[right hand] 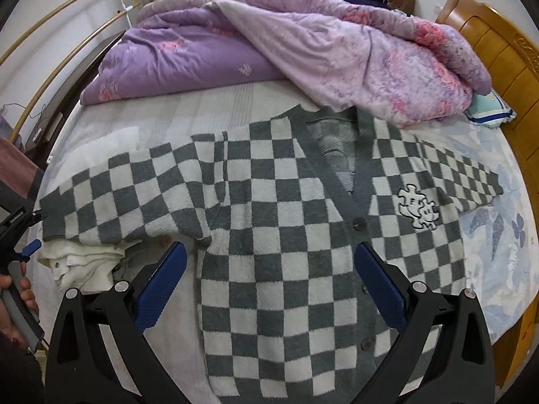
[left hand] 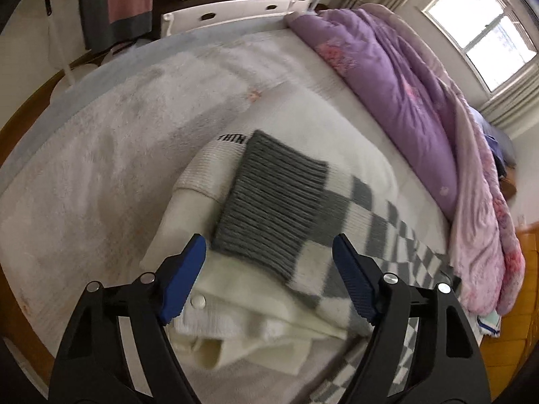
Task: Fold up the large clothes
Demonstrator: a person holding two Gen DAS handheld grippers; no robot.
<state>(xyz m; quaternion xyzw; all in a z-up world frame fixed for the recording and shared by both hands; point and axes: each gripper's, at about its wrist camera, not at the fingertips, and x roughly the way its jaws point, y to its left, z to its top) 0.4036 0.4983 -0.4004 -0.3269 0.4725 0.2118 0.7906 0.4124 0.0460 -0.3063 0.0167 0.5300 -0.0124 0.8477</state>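
A grey and white checked cardigan (right hand: 269, 202) lies face up and spread flat on the bed, sleeves out to both sides. My right gripper (right hand: 271, 282) hangs open just above its lower body, with nothing between the blue pads. The end of one sleeve, with its grey ribbed cuff (left hand: 276, 208), rests on a folded cream garment (left hand: 242, 316) near the bed's edge. My left gripper (left hand: 269, 269) stands open over that cuff and presses on nothing. In the right wrist view the cream garment (right hand: 84, 259) shows at the left, beside the hand (right hand: 13, 289) that holds the left gripper.
A bunched purple and pink duvet (right hand: 269, 50) fills the far side of the bed. The wooden headboard (right hand: 488, 50) and a small pillow (right hand: 488, 107) are at the right. A white fluffy blanket (left hand: 118, 134) covers the foot. A white shelf (left hand: 235, 10) stands beyond it.
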